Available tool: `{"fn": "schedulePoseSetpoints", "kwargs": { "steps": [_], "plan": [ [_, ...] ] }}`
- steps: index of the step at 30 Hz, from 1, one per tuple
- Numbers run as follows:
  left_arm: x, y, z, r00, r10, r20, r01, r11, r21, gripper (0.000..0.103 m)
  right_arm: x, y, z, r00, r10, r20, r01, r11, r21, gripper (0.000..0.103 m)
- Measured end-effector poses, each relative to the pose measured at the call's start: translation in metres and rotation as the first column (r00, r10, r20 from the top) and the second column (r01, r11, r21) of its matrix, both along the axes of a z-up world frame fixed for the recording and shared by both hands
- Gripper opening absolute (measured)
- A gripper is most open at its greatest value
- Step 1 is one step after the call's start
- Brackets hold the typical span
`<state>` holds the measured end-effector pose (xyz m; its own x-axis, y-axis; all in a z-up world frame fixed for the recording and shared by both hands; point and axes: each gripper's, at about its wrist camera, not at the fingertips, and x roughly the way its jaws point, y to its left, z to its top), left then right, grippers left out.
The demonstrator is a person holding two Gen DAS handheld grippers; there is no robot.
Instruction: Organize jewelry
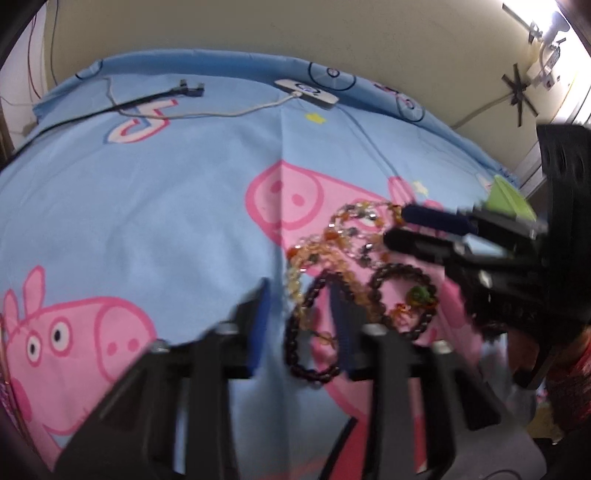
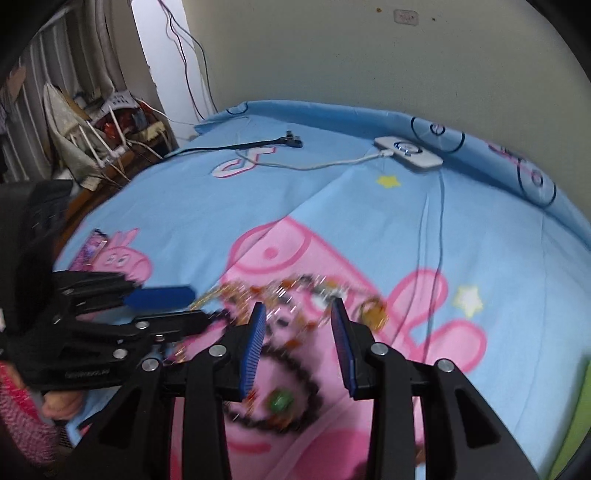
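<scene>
Left claw (image 1: 299,325) straddles the dark bead bracelet (image 1: 314,332), pads not visibly pinching; right claw (image 2: 297,343) hovers released; clench on one strand, then lift clear of the tangle.

We see a bed (image 2: 369,229) under a blue cartoon-pig sheet, pushed against a plain cream wall (image 2: 332,55). A cluttered corner (image 2: 96,122) with cables sits at its left; bright light (image 1: 554,22) glares upper right.

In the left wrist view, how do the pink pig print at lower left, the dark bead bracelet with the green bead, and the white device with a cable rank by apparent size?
Largest to smallest, as they look:
1. Pink pig print
2. Dark bead bracelet
3. White device
The device lies farthest from the camera, so its true size is unsure.
</scene>
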<state>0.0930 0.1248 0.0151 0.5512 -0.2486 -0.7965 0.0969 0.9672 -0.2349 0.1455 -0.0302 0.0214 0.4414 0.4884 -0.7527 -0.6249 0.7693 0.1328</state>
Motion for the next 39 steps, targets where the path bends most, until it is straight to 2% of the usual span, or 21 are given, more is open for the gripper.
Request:
{"fn": "schedulePoseSetpoints", "kwargs": {
  "steps": [4,5,6,7,9,11,13,14,16,17,20,21,26,31,32,34,35,39],
  "plan": [
    [-0.009,0.007,-0.001,1.000,-0.006,-0.004,0.006,1.000,0.012,0.010,0.011,0.021,-0.012,0.994,0.079,-0.078,-0.083,0.996,-0.042,0.018],
    [-0.013,0.009,-0.001,1.000,-0.004,-0.003,0.004,1.000,0.016,0.010,0.008,0.029,-0.017,0.992,0.108,-0.067,-0.113,0.990,-0.080,0.018],
    [-0.015,0.011,-0.001,1.000,-0.001,-0.003,0.002,1.000,0.018,0.010,0.002,0.034,-0.017,0.991,0.130,-0.021,-0.132,0.985,-0.111,0.012],
    [-0.020,0.014,0.000,1.000,0.007,-0.003,-0.007,1.000,0.018,0.010,0.000,0.037,-0.017,0.989,0.147,-0.001,-0.146,0.981,-0.130,0.000],
    [-0.024,0.018,0.003,1.000,0.016,-0.002,-0.016,1.000,0.022,0.010,0.007,0.034,-0.014,0.989,0.135,-0.056,-0.140,0.987,-0.083,0.000],
    [-0.030,0.022,0.013,1.000,0.023,0.021,-0.024,0.999,0.024,0.010,0.011,0.027,-0.006,0.992,0.112,-0.059,-0.115,0.992,-0.043,0.000],
    [-0.034,0.027,0.027,0.997,0.035,0.067,-0.036,0.999,0.012,0.019,0.017,0.013,0.007,0.990,0.091,-0.104,-0.085,0.995,0.058,0.000],
    [-0.036,0.028,0.033,0.995,0.039,0.089,-0.039,0.999,0.006,0.027,0.018,0.007,0.015,0.990,0.084,-0.109,-0.074,0.992,0.099,0.000],
    [-0.038,0.025,0.048,0.989,0.033,0.142,-0.033,0.999,0.000,0.031,0.015,-0.003,0.034,0.991,0.082,-0.106,-0.064,0.985,0.160,0.000],
    [-0.037,0.022,0.054,0.987,0.022,0.161,-0.022,1.000,-0.002,0.034,0.014,-0.009,0.045,0.992,0.080,-0.099,-0.060,0.980,0.188,0.000],
    [-0.034,0.007,0.070,0.977,-0.017,0.212,0.018,1.000,-0.003,0.053,0.007,-0.026,0.075,0.995,0.070,-0.066,-0.052,0.968,0.246,0.000],
    [-0.032,-0.003,0.076,0.971,-0.043,0.233,0.043,0.999,0.008,0.056,0.004,-0.032,0.085,0.997,0.064,-0.048,-0.050,0.964,0.261,0.000],
    [-0.021,-0.056,0.092,0.938,-0.169,0.301,0.146,0.984,0.100,0.062,-0.013,-0.059,0.126,0.999,0.033,0.029,-0.041,0.947,0.319,0.000],
    [-0.002,-0.102,0.099,0.914,-0.260,0.313,0.230,0.965,0.129,0.062,-0.026,-0.089,0.153,0.997,0.012,0.073,-0.038,0.929,0.367,0.000],
    [0.003,-0.110,0.100,0.908,-0.278,0.313,0.247,0.960,0.136,0.061,-0.029,-0.096,0.157,0.997,0.006,0.078,-0.035,0.925,0.378,0.000],
    [0.010,-0.124,0.103,0.900,-0.313,0.303,0.281,0.949,0.145,0.027,-0.034,-0.111,0.166,0.995,-0.018,0.101,-0.023,0.918,0.396,0.000],
    [0.014,-0.130,0.105,0.899,-0.330,0.288,0.299,0.943,0.148,0.005,-0.037,-0.119,0.171,0.993,-0.035,0.114,-0.014,0.914,0.406,0.000],
    [0.022,-0.155,0.133,0.878,-0.357,0.318,0.327,0.934,0.144,0.005,-0.047,-0.154,0.191,0.982,-0.106,0.156,0.026,0.896,0.444,0.000]
  ]
}}
